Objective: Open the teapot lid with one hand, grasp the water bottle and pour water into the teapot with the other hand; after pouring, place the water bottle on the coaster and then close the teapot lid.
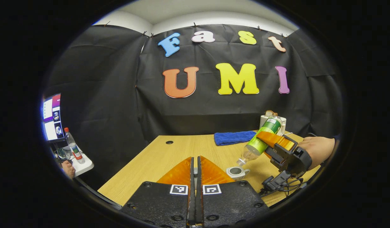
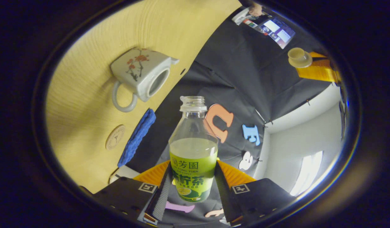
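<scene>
Black cloth walls a booth round a pale wooden worktop [image 1: 169, 152]. Going left to right in the left gripper view: a side shelf w/ a spare bottle [image 1: 73, 146] and a screen [image 1: 52, 116] at far left; the left gripper [image 1: 195, 169] at bottom centre, fingers closed together. The right gripper view shows it upper right, holding the teapot lid [image 2: 298, 57], so the teapot is open. Next comes a blue cloth [image 1: 234, 137] at the far edge, then the white teapot [image 1: 236, 172] near centre-right, its mouth facing up. Above it the water bottle [image 1: 261, 141] is tilted neck-down, capless mouth just over the teapot's opening. The right gripper [image 2: 193, 185] has both fingers pressed on the bottle's label band. The round coaster [image 2: 115, 137] lies on the worktop beside the blue cloth.

Step in hand looks like the pour. To do it well: keep the neck centred over the opening, tip slowly, as liquid sits approx. half-full, keep the lid well clear, and don't loosen the grip.
</scene>
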Tool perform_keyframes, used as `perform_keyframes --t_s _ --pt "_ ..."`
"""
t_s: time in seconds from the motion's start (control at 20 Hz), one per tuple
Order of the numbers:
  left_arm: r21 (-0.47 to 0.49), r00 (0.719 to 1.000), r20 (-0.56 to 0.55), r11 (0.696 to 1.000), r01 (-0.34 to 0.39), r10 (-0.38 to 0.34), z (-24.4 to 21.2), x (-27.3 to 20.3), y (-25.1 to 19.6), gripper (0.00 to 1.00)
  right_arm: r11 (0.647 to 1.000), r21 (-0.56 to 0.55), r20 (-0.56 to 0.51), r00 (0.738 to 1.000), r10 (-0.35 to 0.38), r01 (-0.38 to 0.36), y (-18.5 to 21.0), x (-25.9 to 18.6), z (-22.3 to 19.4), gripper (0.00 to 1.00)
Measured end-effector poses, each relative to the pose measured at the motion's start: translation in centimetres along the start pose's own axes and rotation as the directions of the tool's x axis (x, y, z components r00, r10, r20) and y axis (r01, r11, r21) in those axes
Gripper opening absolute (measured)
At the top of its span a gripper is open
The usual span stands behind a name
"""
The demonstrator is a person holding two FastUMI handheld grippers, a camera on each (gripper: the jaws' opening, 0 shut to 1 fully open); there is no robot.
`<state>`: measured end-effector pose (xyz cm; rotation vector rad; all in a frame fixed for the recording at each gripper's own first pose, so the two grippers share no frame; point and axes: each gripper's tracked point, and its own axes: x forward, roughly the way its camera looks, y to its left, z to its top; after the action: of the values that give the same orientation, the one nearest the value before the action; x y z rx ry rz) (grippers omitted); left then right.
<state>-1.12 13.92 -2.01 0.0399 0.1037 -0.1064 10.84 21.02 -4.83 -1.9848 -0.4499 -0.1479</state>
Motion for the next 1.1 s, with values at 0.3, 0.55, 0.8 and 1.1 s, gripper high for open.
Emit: perform_keyframes --t_s 0.3,0.55,0.8,1.1 --pt "0.016 1.0 -0.001 1.0 0.003 -0.003 -0.3 0.3 0.2 0.03 0.906 0.416 0.021 0.997 0.078 -0.08 1.0 0.4 -0.4 0.71" --pt "-0.02 1.0 -0.014 0.999 0.025 -0.025 -0.7 0.5 -0.2 0.03 0.671 0.729 0.034 0.985 0.166 -0.139 1.9 0.7 -1.5 0.73" --pt "-0.044 1.0 -0.008 0.999 0.03 -0.031 -0.5 0.5 0.0 0.03 0.399 0.902 0.061 0.965 0.255 -0.163 3.3 0.9 -3.1 0.72" --pt "-0.047 1.0 -0.011 0.999 0.024 -0.024 -0.5 0.6 0.0 0.03 0.002 0.994 0.103 0.945 0.311 -0.109 3.5 2.8 -5.5 0.72"
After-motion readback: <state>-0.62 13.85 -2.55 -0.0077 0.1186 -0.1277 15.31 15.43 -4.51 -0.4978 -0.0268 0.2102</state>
